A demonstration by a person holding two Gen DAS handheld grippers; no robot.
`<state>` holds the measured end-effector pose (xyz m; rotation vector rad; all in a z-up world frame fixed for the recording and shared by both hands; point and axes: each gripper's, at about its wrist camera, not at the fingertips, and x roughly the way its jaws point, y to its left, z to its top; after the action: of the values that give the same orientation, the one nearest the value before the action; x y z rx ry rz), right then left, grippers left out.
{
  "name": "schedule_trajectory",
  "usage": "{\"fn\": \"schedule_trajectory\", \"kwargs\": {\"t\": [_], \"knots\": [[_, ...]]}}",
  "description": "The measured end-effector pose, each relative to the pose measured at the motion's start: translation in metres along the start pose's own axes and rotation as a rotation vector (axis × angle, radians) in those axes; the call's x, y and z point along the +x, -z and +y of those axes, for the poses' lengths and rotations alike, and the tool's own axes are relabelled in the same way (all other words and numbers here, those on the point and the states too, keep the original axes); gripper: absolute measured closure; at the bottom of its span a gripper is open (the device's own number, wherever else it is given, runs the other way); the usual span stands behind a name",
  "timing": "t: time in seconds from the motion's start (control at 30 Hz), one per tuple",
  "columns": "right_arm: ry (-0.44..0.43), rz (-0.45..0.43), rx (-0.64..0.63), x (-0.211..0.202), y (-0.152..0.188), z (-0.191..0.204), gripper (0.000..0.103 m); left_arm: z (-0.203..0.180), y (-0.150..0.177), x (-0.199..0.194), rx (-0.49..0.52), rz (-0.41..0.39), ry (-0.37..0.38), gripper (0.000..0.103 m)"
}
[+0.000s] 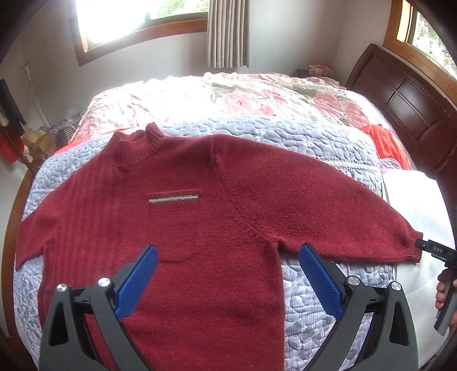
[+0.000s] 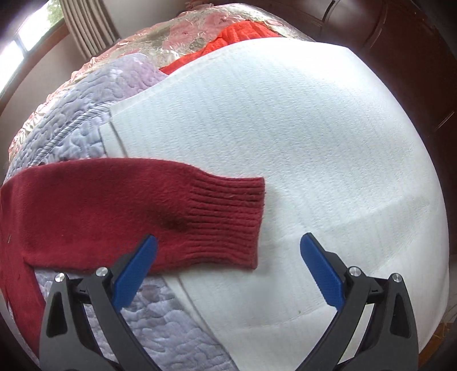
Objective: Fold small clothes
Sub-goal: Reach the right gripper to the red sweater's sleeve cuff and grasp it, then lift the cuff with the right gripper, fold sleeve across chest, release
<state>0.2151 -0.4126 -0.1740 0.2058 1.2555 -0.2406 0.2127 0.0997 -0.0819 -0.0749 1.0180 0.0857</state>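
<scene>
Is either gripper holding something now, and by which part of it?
Nothing is held. The left gripper is open above the dark red knitted sweater; the right gripper is open near its ribbed cuff.

This is a bedroom in a home. A wide bed [image 1: 257,94] fills the room, spread with a pink and red floral satin cover [image 1: 257,97] and a pale lavender quilted coverlet [image 1: 257,134]. A dark carved wooden headboard [image 1: 400,97] stands at the far right. Beige pleated curtains [image 1: 227,31] hang beside a wood-framed window [image 1: 137,20] in the far wall, and a small pink stuffed toy [image 1: 320,69] sits near the headboard.
</scene>
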Motion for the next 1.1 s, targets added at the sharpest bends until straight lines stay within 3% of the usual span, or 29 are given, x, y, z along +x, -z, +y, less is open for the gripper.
{"fn": "schedule_trajectory", "kwargs": {"t": [0.03,0.1,0.2,0.23,0.27,0.3,0.37,0.5,0.6,0.83,1.1], "knots": [[-0.014,0.004,0.005,0.004,-0.002,-0.005,0.009,-0.003,0.001,0.0,0.005,0.001,-0.004,0.004],[-0.04,0.031,0.02,0.014,-0.006,-0.015,0.03,-0.003,0.003,0.002,0.015,0.001,-0.016,0.004],[-0.045,0.021,-0.007,0.017,-0.011,-0.017,0.032,0.002,0.005,0.004,0.016,0.003,-0.044,0.004],[-0.031,0.013,-0.028,0.016,-0.013,-0.015,0.047,0.005,0.005,0.004,0.011,0.006,-0.05,0.004],[-0.034,0.013,-0.047,0.016,-0.014,-0.014,0.075,0.009,0.005,0.005,0.003,0.008,-0.056,0.004],[-0.046,0.032,-0.048,0.018,-0.015,-0.015,0.09,0.013,0.006,0.006,-0.001,0.011,-0.062,0.004],[-0.087,0.043,-0.019,0.015,-0.016,-0.019,0.093,0.022,0.006,0.009,0.0,0.022,-0.084,0.004],[-0.129,-0.018,-0.007,-0.011,-0.011,-0.016,0.095,0.045,0.009,0.013,-0.009,0.031,-0.127,0.004],[-0.153,-0.062,-0.065,-0.042,-0.005,0.008,0.095,0.07,0.01,0.014,-0.037,0.038,-0.149,0.004],[-0.257,-0.139,-0.321,-0.103,0.002,0.147,0.095,0.134,0.019,0.014,-0.099,0.062,-0.189,0.004],[-0.301,-0.122,-0.561,-0.101,0.028,0.303,0.095,0.198,0.028,0.02,-0.143,0.085,-0.208,0.004]]}}
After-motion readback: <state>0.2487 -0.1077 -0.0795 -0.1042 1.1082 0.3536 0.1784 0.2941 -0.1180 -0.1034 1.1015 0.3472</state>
